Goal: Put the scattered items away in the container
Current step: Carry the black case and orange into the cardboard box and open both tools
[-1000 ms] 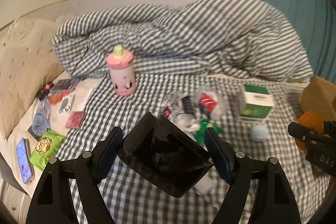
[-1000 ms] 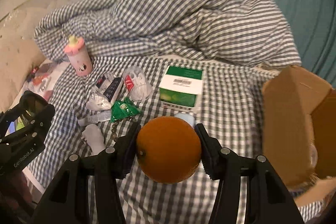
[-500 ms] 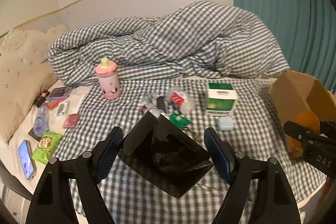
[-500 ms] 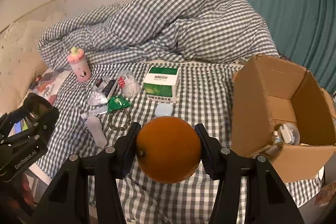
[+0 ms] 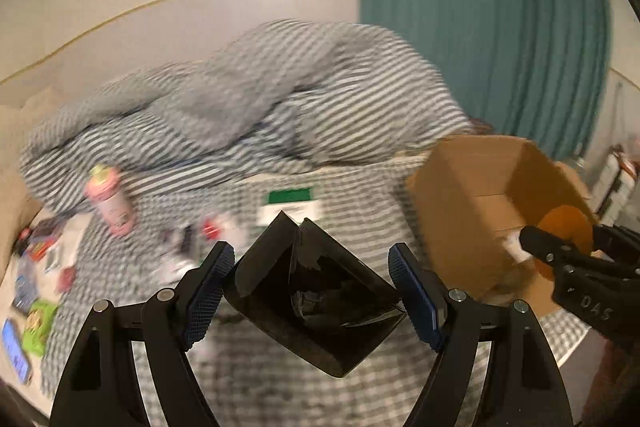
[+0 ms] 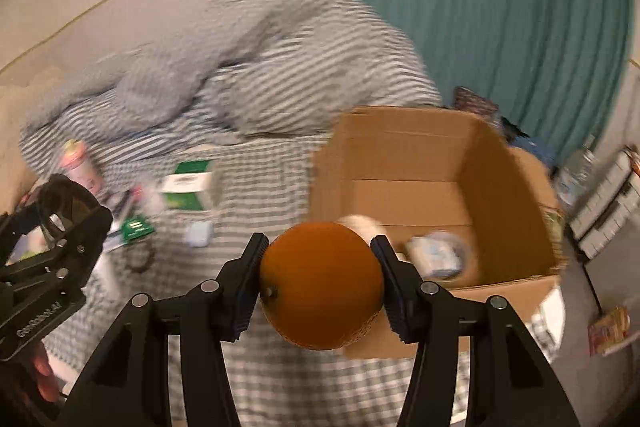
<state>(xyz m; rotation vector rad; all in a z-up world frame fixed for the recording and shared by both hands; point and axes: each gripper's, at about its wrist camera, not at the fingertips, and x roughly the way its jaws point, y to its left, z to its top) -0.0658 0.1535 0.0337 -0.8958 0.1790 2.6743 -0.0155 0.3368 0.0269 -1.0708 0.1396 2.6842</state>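
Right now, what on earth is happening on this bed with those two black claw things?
A person is tidying loose things off the bed into a cardboard box. The right gripper is clamped on an orange close to the box's open top. The left gripper holds a black folded object; what it is I cannot tell. A pink bottle, a green and white carton and other small items lie on the checked cover.

wrist views above bed (image 5: pixel 248 379), sharing box (image 6: pixel 404 163)

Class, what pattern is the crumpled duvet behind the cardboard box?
Grey-and-white gingham check on the duvet, clearest in the right wrist view, though motion blur smears it into stripes.
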